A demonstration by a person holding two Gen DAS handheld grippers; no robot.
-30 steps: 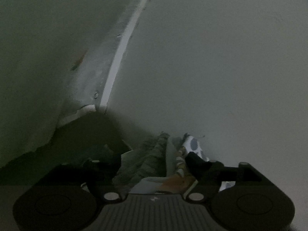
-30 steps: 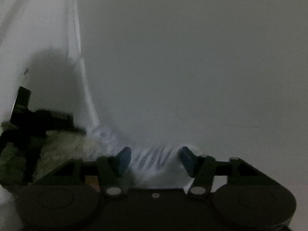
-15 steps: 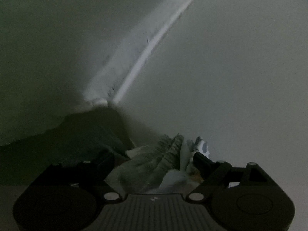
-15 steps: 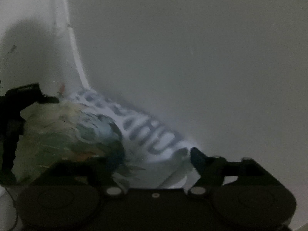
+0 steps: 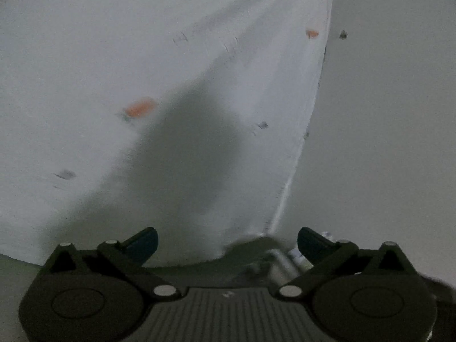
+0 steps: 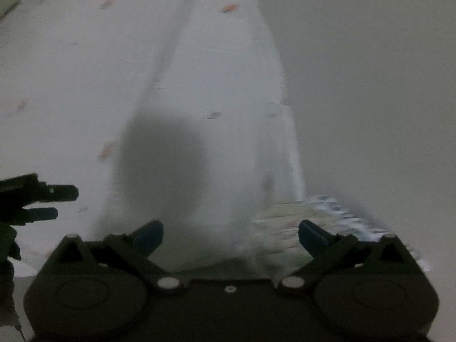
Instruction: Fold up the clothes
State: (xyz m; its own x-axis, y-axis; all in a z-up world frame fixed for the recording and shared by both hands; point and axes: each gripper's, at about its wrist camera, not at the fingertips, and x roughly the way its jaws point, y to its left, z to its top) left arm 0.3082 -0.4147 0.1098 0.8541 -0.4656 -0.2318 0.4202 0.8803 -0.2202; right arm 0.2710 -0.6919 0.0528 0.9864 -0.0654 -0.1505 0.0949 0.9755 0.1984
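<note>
The folded garment [image 6: 310, 228] lies on the white table [image 6: 71, 65], at the lower right in the right wrist view, just beside the wall [image 6: 370, 85]. It looks like a flat, compact bundle with a printed pattern, but the picture is blurred, so I cannot tell how neat the folds are. I judge that the folding of this piece is finished and that it is released.

The right gripper [image 6: 230, 235] is opening, with nothing between its jaws; the garment is just in front of its right finger, and I cannot tell whether they touch. The left gripper [image 5: 228, 242] is also opening and empty; it faces the bare table and the wall edge.

Count: one garment, two grippers, one table. No other clothes are visible, so I cannot tell if more remain to fold.
</note>
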